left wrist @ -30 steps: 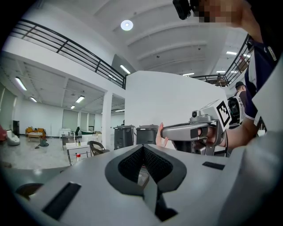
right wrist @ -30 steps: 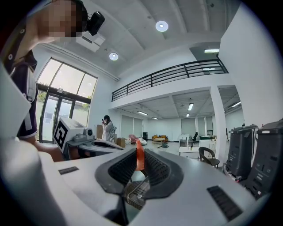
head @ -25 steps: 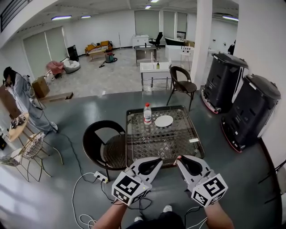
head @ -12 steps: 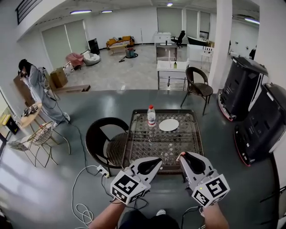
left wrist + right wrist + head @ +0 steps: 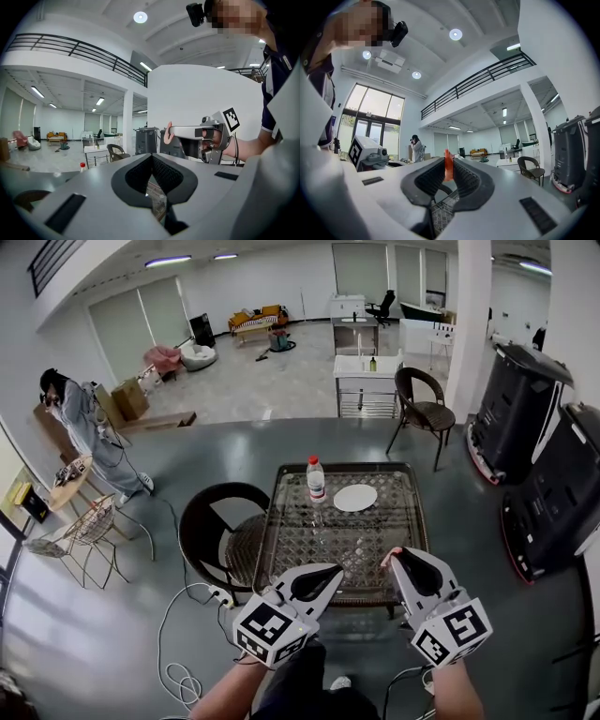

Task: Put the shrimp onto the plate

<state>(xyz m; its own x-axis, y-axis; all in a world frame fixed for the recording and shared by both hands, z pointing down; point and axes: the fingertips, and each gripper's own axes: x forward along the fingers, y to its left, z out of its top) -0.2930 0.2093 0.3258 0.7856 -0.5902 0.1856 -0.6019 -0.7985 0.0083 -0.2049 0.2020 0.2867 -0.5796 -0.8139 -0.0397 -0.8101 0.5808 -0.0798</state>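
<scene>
Right gripper (image 5: 448, 161) jaws pinch shrimp (image 5: 448, 168)

Table (image 5: 309, 540) lattice top glossy; floor (image 5: 225, 442) polished, reflective; plate (image 5: 355, 498) smooth, matt.

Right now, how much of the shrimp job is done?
Done: the shrimp is pinched in the right claw. In hand: that claw hangs at the near edge of the table. Left: the white plate on the far side is bare, so the shrimp needs carrying over and setting down.
</scene>
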